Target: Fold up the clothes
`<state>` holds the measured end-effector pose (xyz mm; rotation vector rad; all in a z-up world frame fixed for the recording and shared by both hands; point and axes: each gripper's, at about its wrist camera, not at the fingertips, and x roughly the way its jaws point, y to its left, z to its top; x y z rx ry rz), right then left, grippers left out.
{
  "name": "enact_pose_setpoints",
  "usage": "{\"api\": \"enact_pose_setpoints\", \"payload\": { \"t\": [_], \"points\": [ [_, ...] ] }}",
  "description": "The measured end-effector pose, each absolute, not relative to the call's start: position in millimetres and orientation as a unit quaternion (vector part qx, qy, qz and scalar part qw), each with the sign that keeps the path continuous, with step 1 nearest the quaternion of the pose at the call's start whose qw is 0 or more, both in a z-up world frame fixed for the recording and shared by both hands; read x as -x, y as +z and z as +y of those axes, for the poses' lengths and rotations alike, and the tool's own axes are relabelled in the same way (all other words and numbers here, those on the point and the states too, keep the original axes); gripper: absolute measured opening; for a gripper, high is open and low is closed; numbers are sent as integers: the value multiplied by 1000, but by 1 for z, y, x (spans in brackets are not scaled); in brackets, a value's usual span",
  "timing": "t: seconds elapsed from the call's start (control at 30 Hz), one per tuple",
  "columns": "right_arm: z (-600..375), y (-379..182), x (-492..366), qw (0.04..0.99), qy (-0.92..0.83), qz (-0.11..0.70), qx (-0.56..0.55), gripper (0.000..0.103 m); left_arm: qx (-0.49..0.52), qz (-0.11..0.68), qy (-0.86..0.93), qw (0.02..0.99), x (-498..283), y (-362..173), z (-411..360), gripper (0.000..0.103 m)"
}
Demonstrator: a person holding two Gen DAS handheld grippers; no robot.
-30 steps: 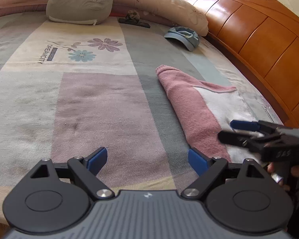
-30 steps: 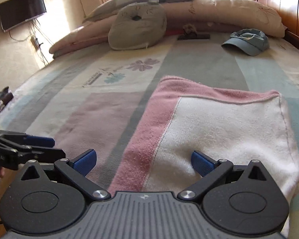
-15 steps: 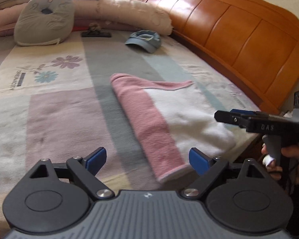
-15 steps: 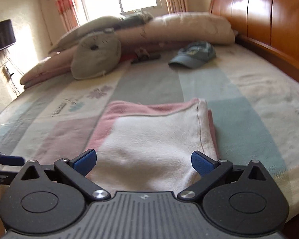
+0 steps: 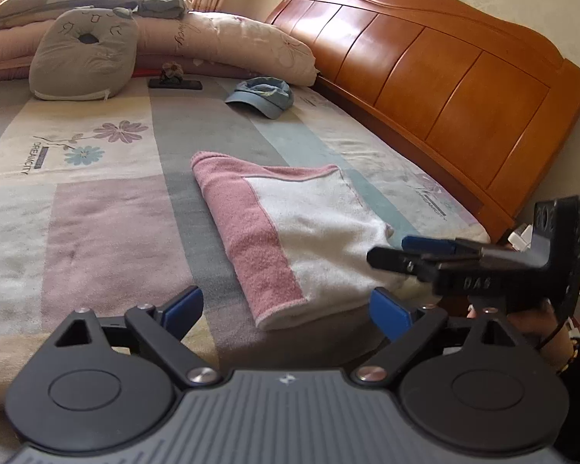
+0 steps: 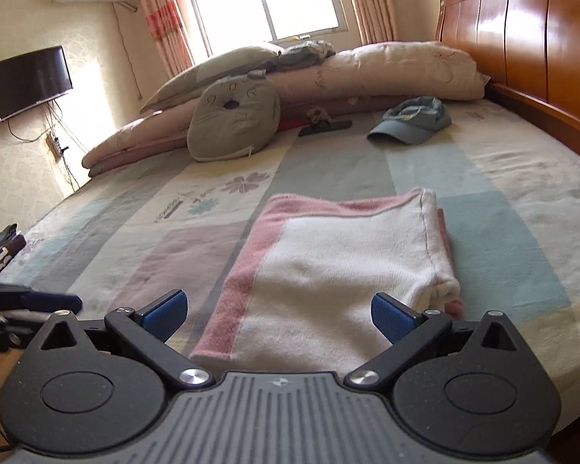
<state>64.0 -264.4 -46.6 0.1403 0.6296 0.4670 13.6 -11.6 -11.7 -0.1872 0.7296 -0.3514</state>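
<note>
A folded pink-and-white garment [image 5: 301, 232] [image 6: 340, 266] lies flat on the bed near its front edge. My left gripper [image 5: 286, 311] is open, held back from the garment's near end, nothing between its blue pads. My right gripper [image 6: 278, 311] is open too, pulled back over the bed's front edge with the garment just ahead of it. In the left wrist view the right gripper [image 5: 398, 253] shows from the side by the garment's right corner, a hand under it. The left gripper [image 6: 31, 303] appears at the left edge of the right wrist view.
A patchwork bedspread [image 5: 96, 208] covers the bed. A blue cap [image 5: 263, 96] [image 6: 410, 120], a grey cat-face cushion [image 6: 234, 116], a dark phone-like item [image 6: 324, 127] and rolled quilts [image 6: 367, 73] lie at the far side. The wooden headboard [image 5: 425, 69] runs along the right. Dark clothing [image 6: 0, 251] lies at the left.
Both grippers have drawn back and risen away from the garment, and both views have swung toward the headboard side. The folded garment has stayed in place.
</note>
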Motion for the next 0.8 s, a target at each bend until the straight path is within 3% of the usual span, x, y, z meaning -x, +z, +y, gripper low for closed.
{"api": "enact_pose_setpoints", "payload": {
  "t": [0.5, 0.8],
  "points": [
    [-281, -85, -98, 908, 196, 356, -105, 103, 89, 395, -163, 900, -54, -37, -26, 93],
    [-284, -60, -101, 919, 201, 331, -74, 103, 116, 405, -155, 893, -74, -50, -21, 93]
  ]
}}
